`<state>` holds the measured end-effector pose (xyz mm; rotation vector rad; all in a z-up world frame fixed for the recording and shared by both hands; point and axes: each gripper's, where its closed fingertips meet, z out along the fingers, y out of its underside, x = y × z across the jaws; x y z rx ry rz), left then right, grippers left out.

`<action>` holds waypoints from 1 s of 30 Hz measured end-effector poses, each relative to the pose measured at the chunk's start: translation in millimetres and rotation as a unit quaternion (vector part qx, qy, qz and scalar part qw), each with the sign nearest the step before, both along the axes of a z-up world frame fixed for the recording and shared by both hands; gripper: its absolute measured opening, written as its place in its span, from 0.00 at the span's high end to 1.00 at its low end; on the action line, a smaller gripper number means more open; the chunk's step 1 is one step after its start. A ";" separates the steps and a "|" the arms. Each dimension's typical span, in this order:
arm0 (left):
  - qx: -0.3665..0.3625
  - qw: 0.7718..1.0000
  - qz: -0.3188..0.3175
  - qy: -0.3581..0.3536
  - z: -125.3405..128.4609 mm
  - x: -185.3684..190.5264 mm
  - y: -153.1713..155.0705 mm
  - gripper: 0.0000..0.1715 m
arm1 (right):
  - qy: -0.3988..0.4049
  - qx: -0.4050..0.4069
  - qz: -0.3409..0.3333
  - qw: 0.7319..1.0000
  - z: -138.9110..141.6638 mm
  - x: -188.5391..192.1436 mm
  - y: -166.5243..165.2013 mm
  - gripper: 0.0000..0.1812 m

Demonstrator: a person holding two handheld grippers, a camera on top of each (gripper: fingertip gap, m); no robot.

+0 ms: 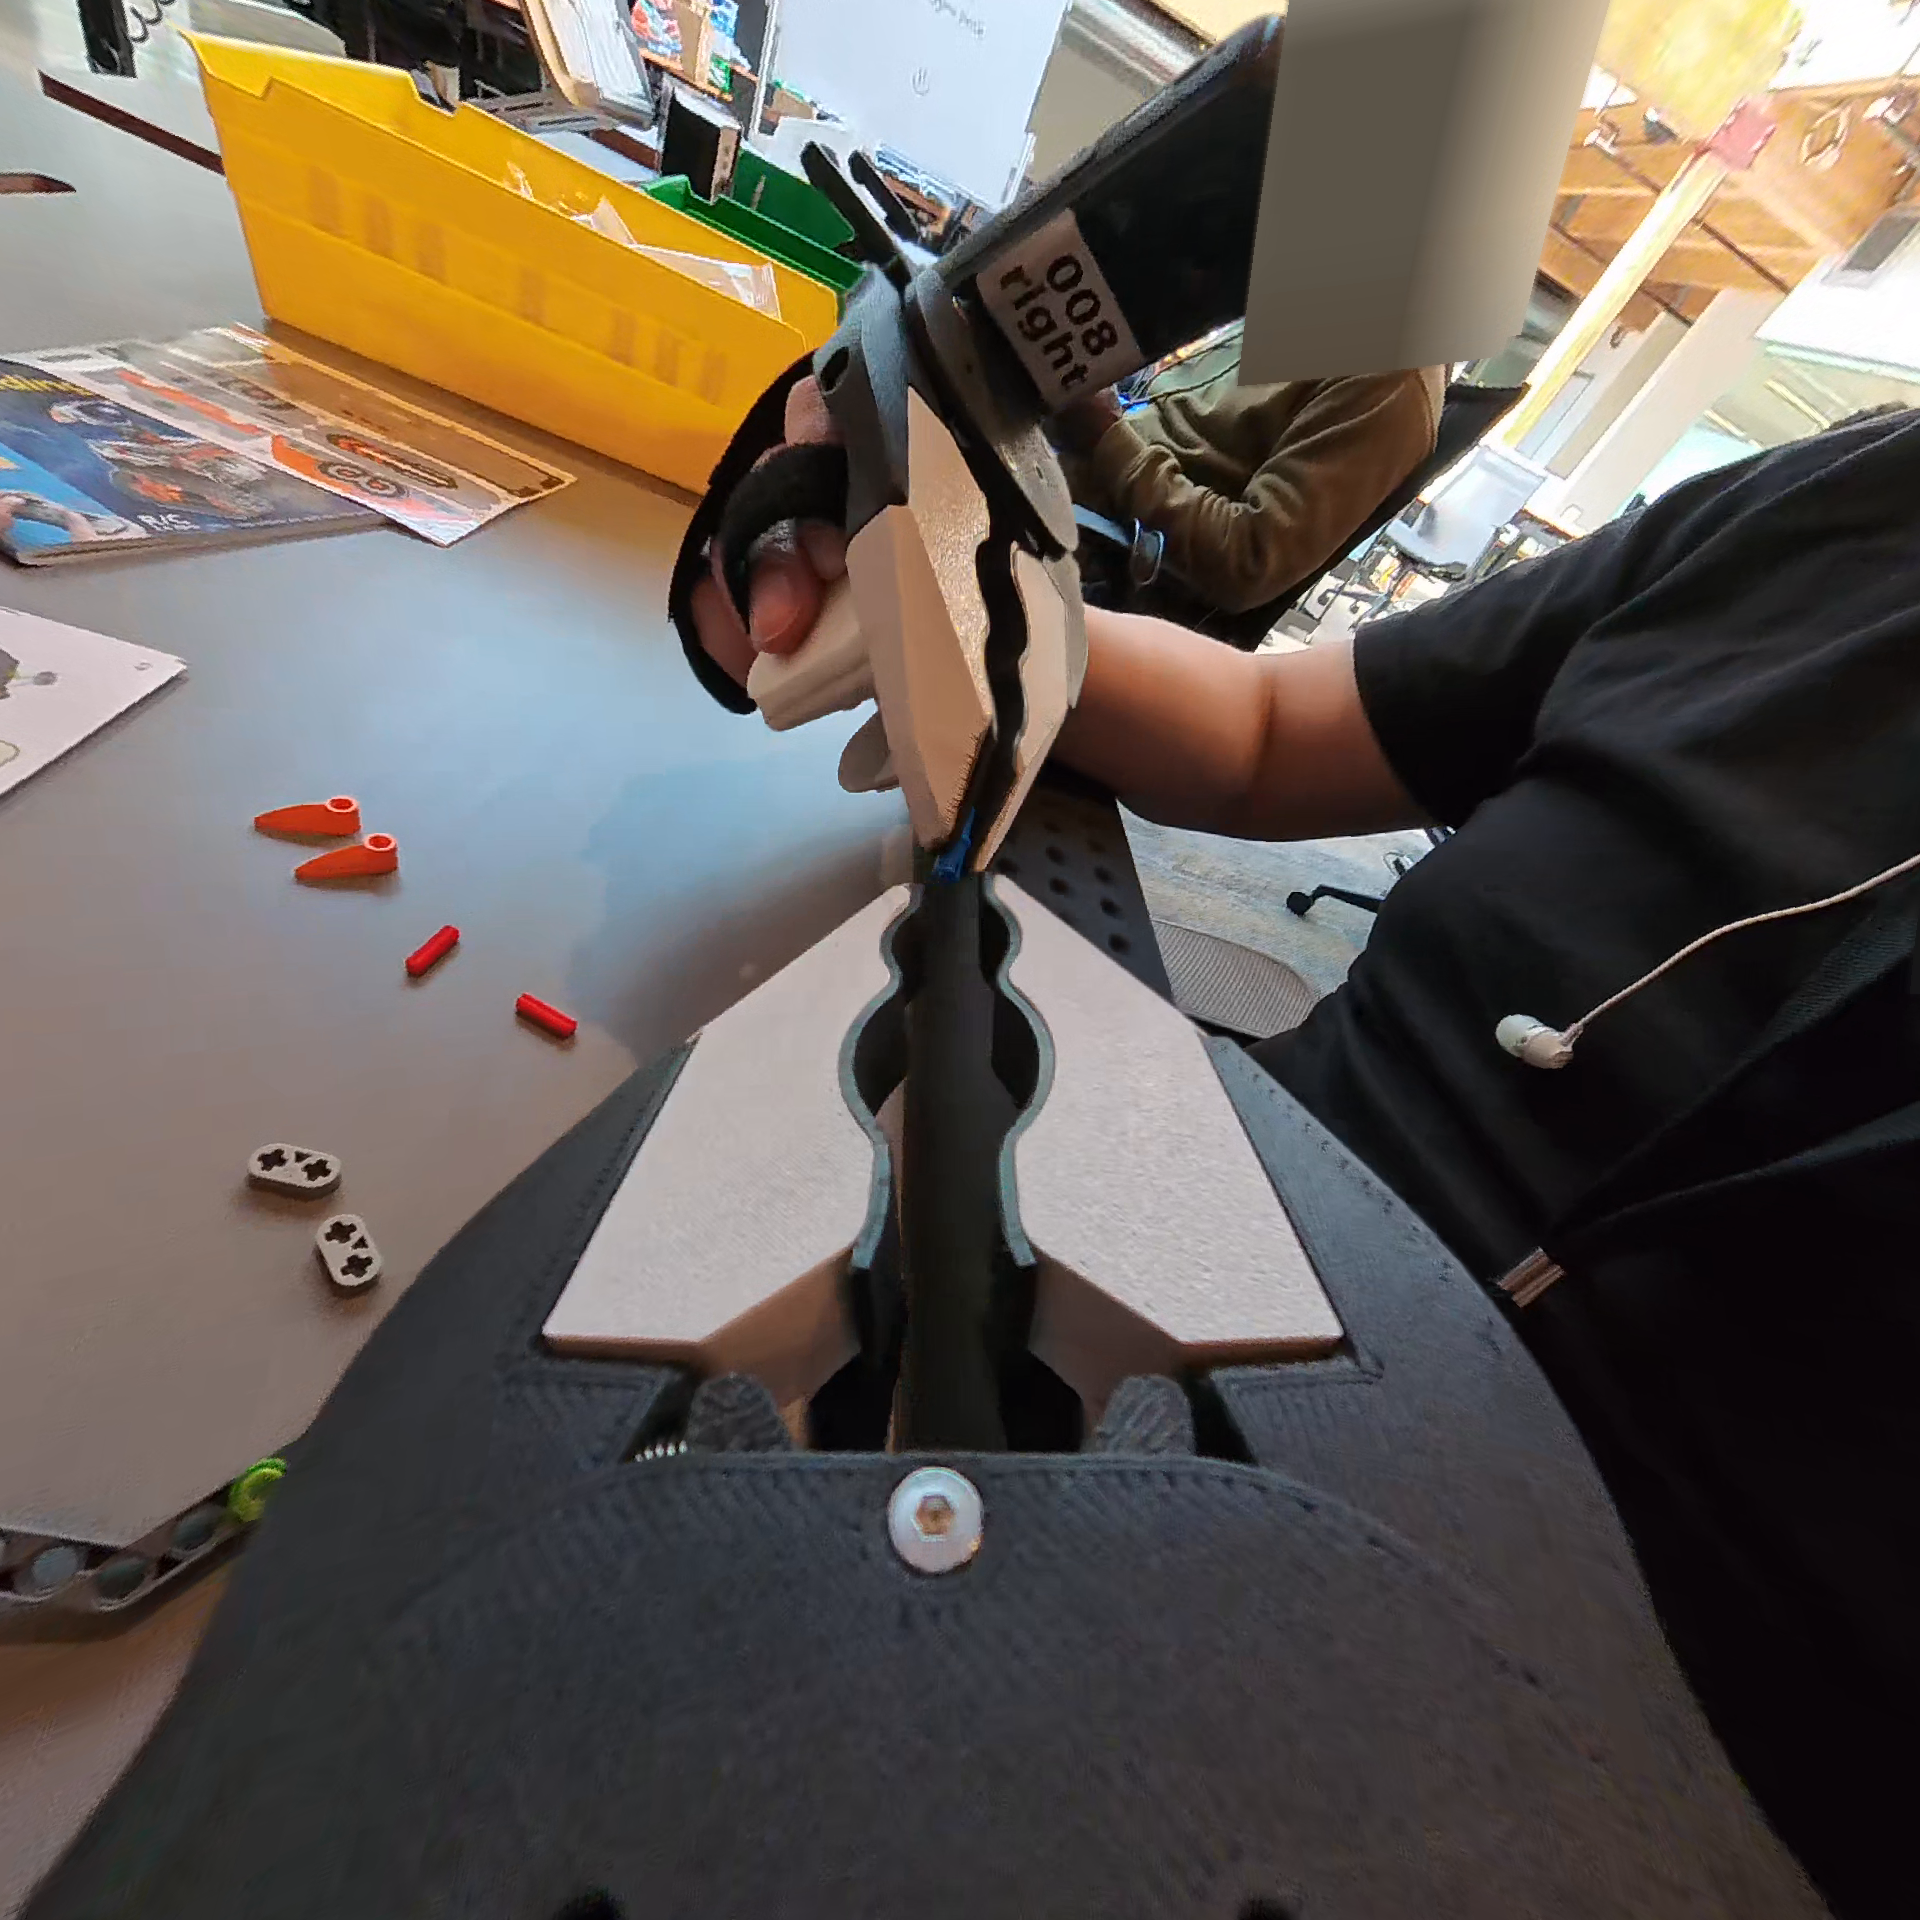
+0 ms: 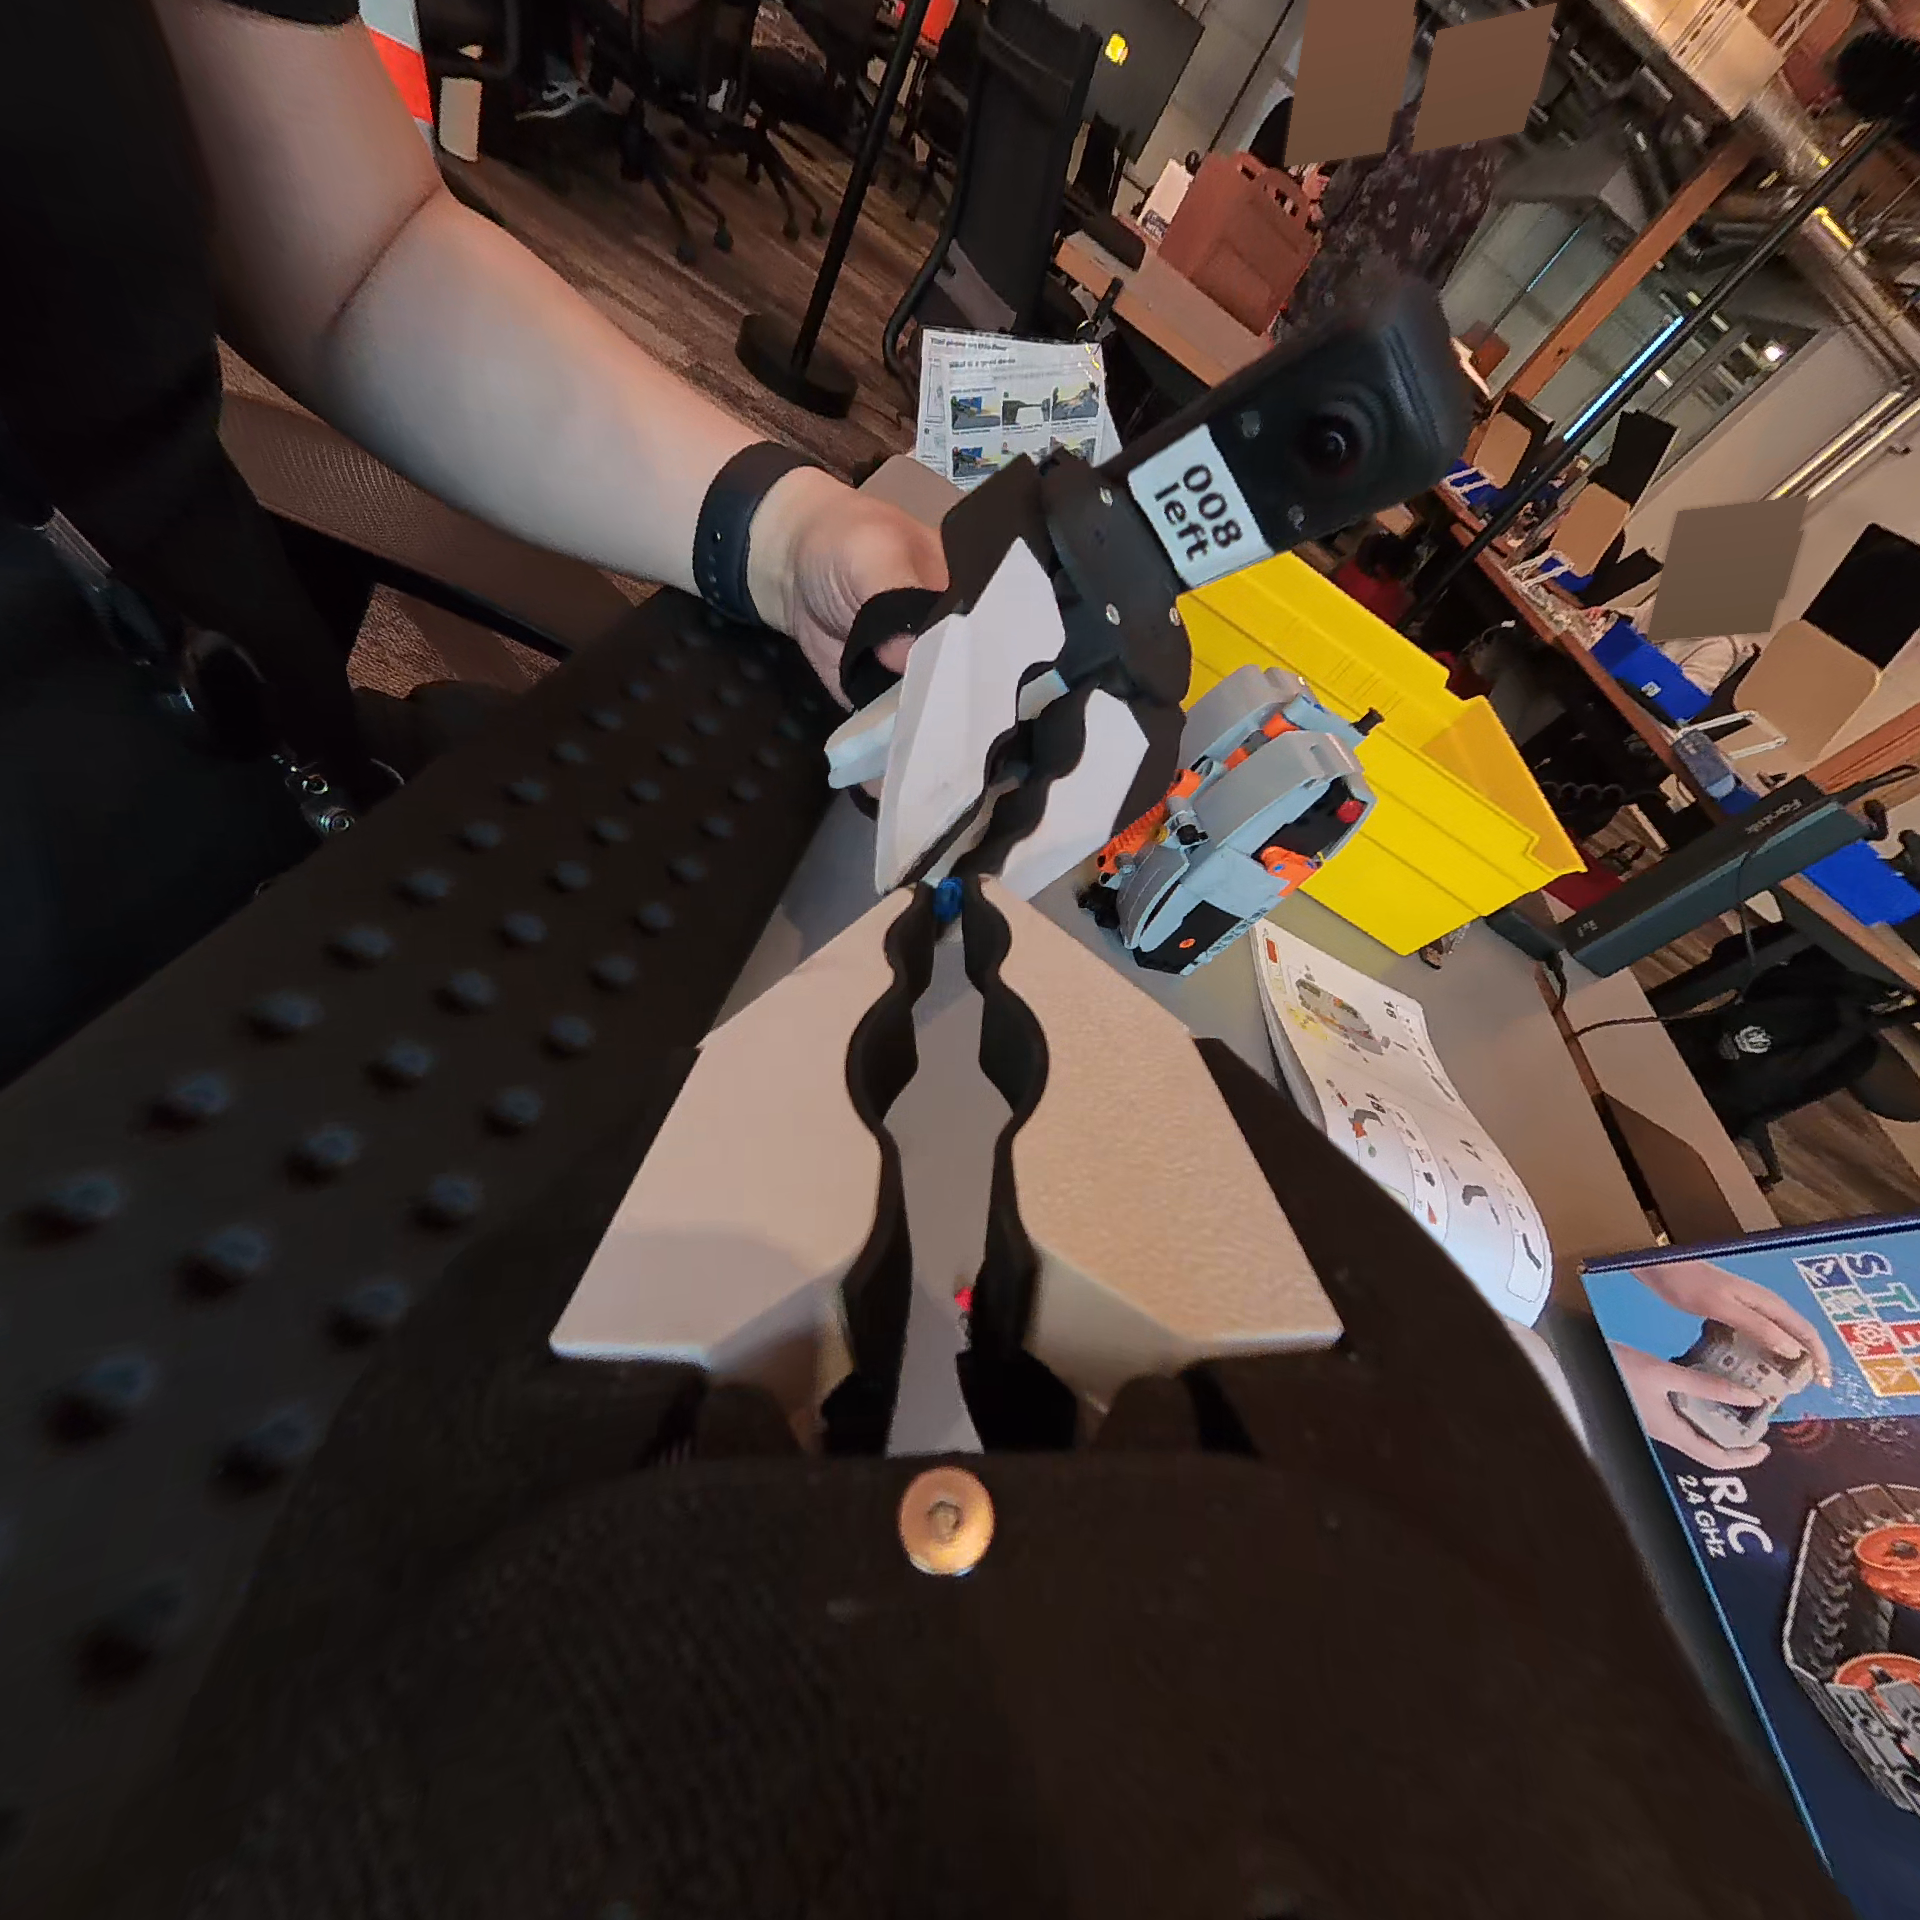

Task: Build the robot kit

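Observation:
My left gripper (image 1: 951,896) is shut on a black perforated plate (image 1: 943,1143), which runs edge-on between its fingers. In the right wrist view the plate (image 2: 416,935) spreads wide to the left, and the left gripper (image 2: 928,871) shows beyond it. My right gripper (image 2: 948,906) is shut on a small blue pin (image 2: 945,896) at its fingertips. The two grippers meet tip to tip above the table edge, with the blue pin (image 1: 951,862) at the plate's end. The right gripper (image 1: 961,831) points down at it in the left wrist view.
On the grey table (image 1: 520,675) lie two orange curved pieces (image 1: 309,819), two red pins (image 1: 431,951), two grey connectors (image 1: 295,1171) and a grey beam (image 1: 114,1569). A yellow bin (image 1: 499,281), a grey-orange model (image 2: 1236,821), a booklet (image 2: 1392,1122) and a blue box (image 2: 1787,1507) stand around. Left and right tips are no more than a few centimetres apart. From either gripper's tips it is about 15 cm to the grey beam (image 1: 114,1569).

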<state>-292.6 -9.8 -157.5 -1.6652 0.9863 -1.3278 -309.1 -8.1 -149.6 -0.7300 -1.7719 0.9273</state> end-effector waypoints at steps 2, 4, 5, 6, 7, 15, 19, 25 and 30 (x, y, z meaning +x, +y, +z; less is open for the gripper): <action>-0.007 1.000 -0.004 -0.008 1.6 -0.3 -0.6 0.95 | 0.003 0.000 0.002 1.000 1.7 0.2 -1.4 0.97; -0.010 1.000 -0.007 -0.016 3.5 -0.9 -1.5 0.95 | 0.006 0.001 0.005 1.000 3.3 0.5 -2.8 0.97; -0.012 1.000 -0.010 -0.020 4.8 -1.0 -2.2 0.95 | 0.009 0.001 0.006 1.000 4.6 0.8 -3.6 0.97; -0.013 1.000 -0.012 -0.025 6.3 -1.2 -3.0 0.95 | 0.011 0.001 0.007 1.000 5.7 1.0 -4.3 0.97; -0.014 0.999 -0.014 -0.030 7.5 -1.4 -3.5 0.95 | 0.013 0.002 0.008 1.000 6.6 1.2 -5.1 0.97; -0.025 0.997 -0.038 -0.065 17.4 -0.9 -10.6 0.97 | 0.019 0.009 0.020 1.000 10.5 2.2 -12.8 0.97; -0.032 0.995 -0.041 -0.082 21.6 -2.9 -11.2 0.97 | 0.030 0.023 0.015 0.999 13.3 0.2 -14.4 0.97; -0.034 0.996 -0.041 -0.074 18.9 -1.1 -12.1 0.99 | 0.028 0.031 0.013 0.999 11.9 -0.7 -14.9 0.97; -0.032 0.997 -0.022 -0.059 14.8 -4.5 -6.2 0.99 | 0.021 0.058 -0.024 0.998 8.7 -4.0 -5.6 0.94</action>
